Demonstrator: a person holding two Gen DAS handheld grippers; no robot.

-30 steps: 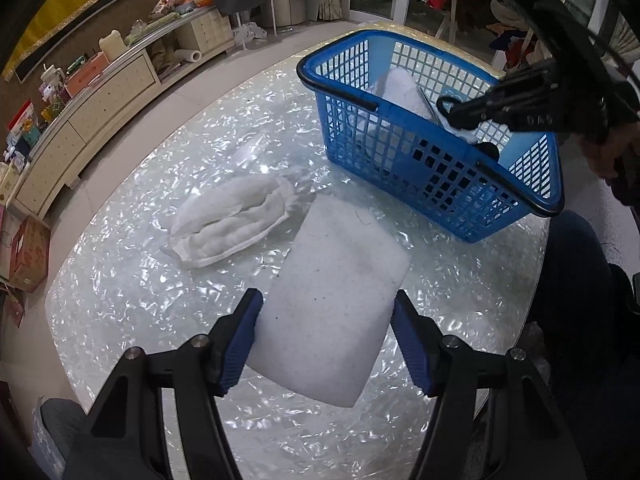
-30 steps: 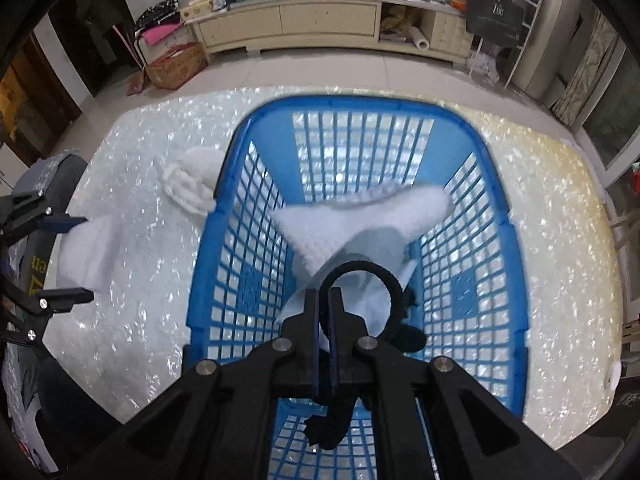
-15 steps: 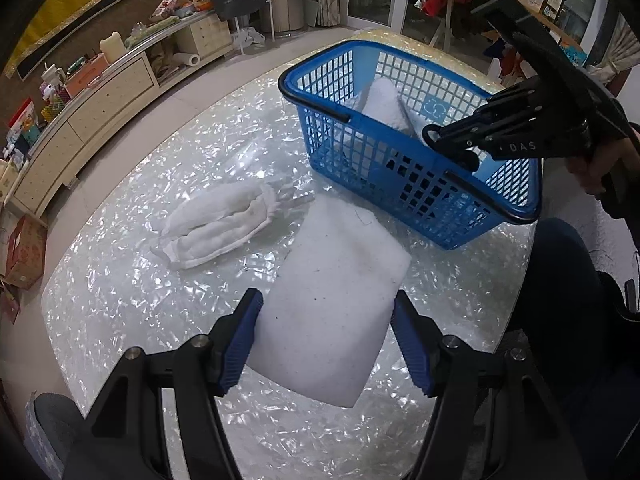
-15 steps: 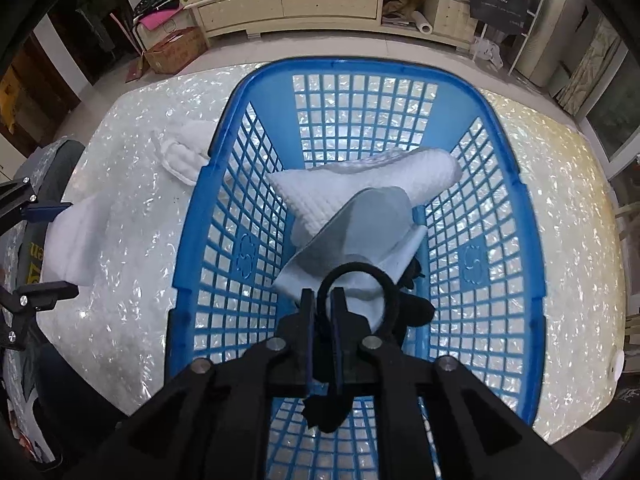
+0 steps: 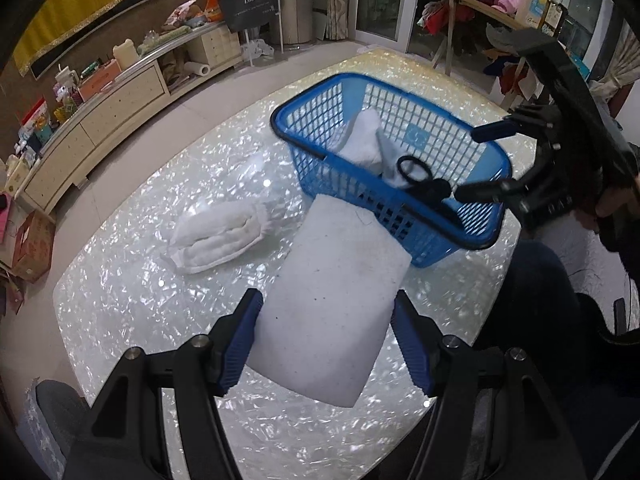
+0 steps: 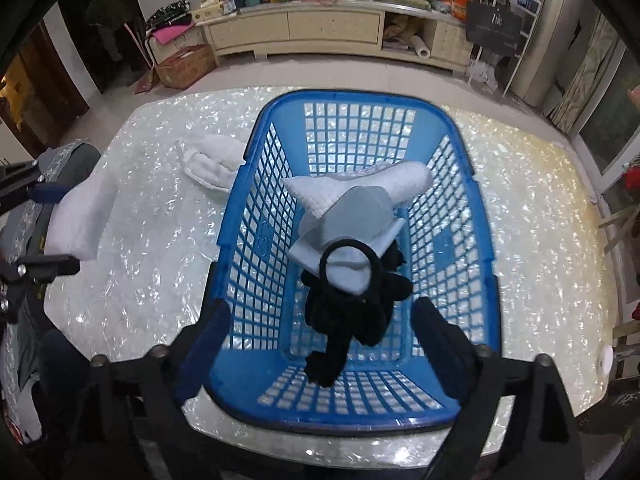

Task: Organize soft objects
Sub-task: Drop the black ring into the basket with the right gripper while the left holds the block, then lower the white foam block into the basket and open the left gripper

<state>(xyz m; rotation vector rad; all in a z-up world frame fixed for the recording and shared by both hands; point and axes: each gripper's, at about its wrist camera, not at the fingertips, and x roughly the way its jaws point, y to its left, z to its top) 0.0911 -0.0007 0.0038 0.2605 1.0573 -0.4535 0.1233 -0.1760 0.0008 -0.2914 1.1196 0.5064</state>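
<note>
Basket [image 6: 256, 184] already loaded with towel [image 6: 356, 186], cloth [image 6: 352, 220], black strap [image 6: 348, 312]. Right gripper [image 6: 320, 344] fingers just spread, nothing held; left gripper [image 5: 326, 342] pinching pad [image 5: 332, 296]. Folded towel [image 5: 216, 240] left on counter [image 5: 120, 300].

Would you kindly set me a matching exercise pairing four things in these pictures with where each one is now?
Things:
1. white foam pad
2. black soft toy
3. folded white cloth
4. right gripper

Places:
A. lying on the table, left of the blue basket
B. open above the basket
C. between the left gripper's fingers
D. inside the basket, on the pale cloths

Pairs: 1-C, 2-D, 3-A, 4-B
</note>
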